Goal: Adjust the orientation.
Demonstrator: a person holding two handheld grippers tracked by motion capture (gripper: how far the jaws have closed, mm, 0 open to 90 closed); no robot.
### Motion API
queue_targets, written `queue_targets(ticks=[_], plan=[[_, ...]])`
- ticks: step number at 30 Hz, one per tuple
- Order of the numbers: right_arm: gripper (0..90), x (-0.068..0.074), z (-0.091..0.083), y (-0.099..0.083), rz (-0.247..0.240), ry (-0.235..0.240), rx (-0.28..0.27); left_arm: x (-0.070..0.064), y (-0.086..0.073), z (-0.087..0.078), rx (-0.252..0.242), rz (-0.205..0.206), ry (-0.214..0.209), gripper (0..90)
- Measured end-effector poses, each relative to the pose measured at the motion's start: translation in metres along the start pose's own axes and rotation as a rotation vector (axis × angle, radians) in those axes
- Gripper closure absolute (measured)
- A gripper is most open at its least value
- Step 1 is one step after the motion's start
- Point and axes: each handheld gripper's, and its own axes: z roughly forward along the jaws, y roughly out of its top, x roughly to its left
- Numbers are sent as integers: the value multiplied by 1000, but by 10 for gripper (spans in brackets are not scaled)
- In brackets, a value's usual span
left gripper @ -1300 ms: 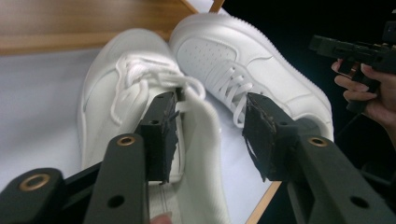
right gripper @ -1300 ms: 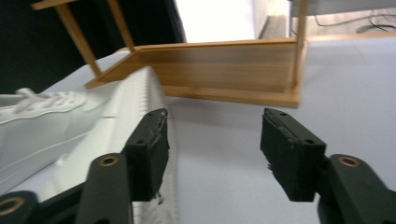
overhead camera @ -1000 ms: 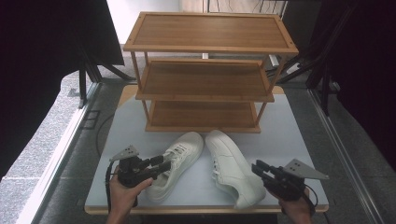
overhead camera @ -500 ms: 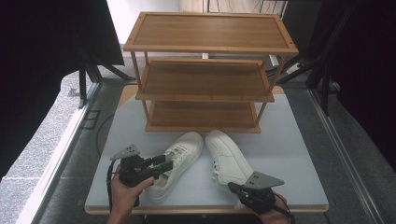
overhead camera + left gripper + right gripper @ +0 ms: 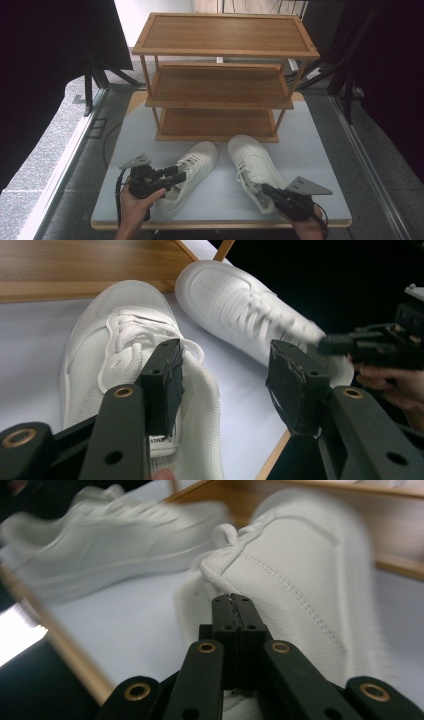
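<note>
White table (image 5: 320,150): two white shoes (one three-shelf rack (image 5: 220,90) behind); left jaws spread, right jaws pressed together.

The high view looks forward and down from above my side of the bench (image 5: 310,150), taking in the wooden shoe rack (image 5: 220,85) at its far edge. The camera on my left hand-held gripper (image 5: 225,375) sits close over the left sneaker (image 5: 115,340); my right one (image 5: 233,605) nearly touches the right sneaker (image 5: 300,570). All three views share both sneakers.
</note>
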Motion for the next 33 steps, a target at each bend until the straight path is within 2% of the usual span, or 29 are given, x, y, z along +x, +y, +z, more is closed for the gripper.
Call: queue_targets(ticks=[1, 2, 3, 4, 5, 6, 7, 8, 10, 12, 13, 14, 15, 16, 17, 18, 20, 21, 22, 23, 24, 25, 26, 28, 29, 30, 33], plan=[[896, -8, -3, -1, 31, -44, -24, 0, 0, 1, 2, -3, 0, 481], [896, -8, -3, -1, 31, -44, -24, 0, 0, 1, 2, -3, 0, 481], [890, -15, -6, -3, 57, -92, -36, 1, -1, 1, 5, -5, -1, 481], [862, -34, -10, -7, 158, -134, -62, 1, -2, 3, 12, -8, -1, 480], [842, -43, -10, -11, 184, -162, -50, 1, -2, 4, 14, -9, 0, 479], [840, -51, -11, -16, 177, -215, -35, 1, -2, 4, 16, -9, 0, 479], [832, -57, -14, -19, 202, -200, -52, 1, -2, 4, 16, -9, 0, 479], [823, -65, -18, -22, 265, -117, -73, 1, -3, 5, 20, -9, 0, 479], [822, -65, -18, -22, 257, -102, -75, 1, -3, 6, 22, -9, 0, 478], [809, -56, -16, -17, 205, -137, -51, 1, -3, 6, 23, -11, 2, 477], [809, -56, -16, -17, 205, -137, -51, 1, -3, 6, 23, -11, 2, 478], [792, -50, -15, -15, 174, -160, -40, 2, -3, 6, 24, -12, 5, 478], [794, -37, -13, -9, 115, -182, -30, 2, -4, 6, 26, -19, 8, 475], [793, -34, -13, -7, 109, -157, -36, 3, -4, 6, 27, -19, 6, 474], [793, -34, -13, -7, 109, -157, -36, 3, -4, 6, 27, -19, 6, 473], [793, -20, -15, -1, 71, -126, -51, 4, -4, 6, 30, -22, 6, 473], [793, -8, -12, 4, 24, -106, -32, 4, -4, 6, 33, -25, 7, 472], [793, -8, -12, 4, 24, -106, -32, 3, -4, 6, 35, -28, 8, 472], [797, 0, -7, 5, -8, -95, 3, 3, -5, 7, 37, -26, 5, 471], [797, 0, -7, 5, -8, -95, 3, 3, -5, 7, 37, -26, 5, 471], [802, 3, 1, 1, -29, -108, 79, 3, -4, 6, 38, -25, 3, 470], [802, 3, 1, 1, -29, -108, 79, 3, -4, 6, 38, -25, 3, 469], [848, -2, 2, -4, -21, -118, 92, 4, -4, 5, 36, -25, 5, 469], [892, -11, -4, -3, 11, -104, 99, 4, -3, 4, 33, -30, 7, 466], [892, -11, -4, -3, 11, -104, 99, 4, -3, 4, 33, -30, 7, 461], [900, -19, -10, -4, 33, -92, 120, 5, -3, 3, 31, -34, 9, 460], [900, -27, -16, -7, 47, -102, 109, 6, -3, 2, 30, -36, 12, 460]])
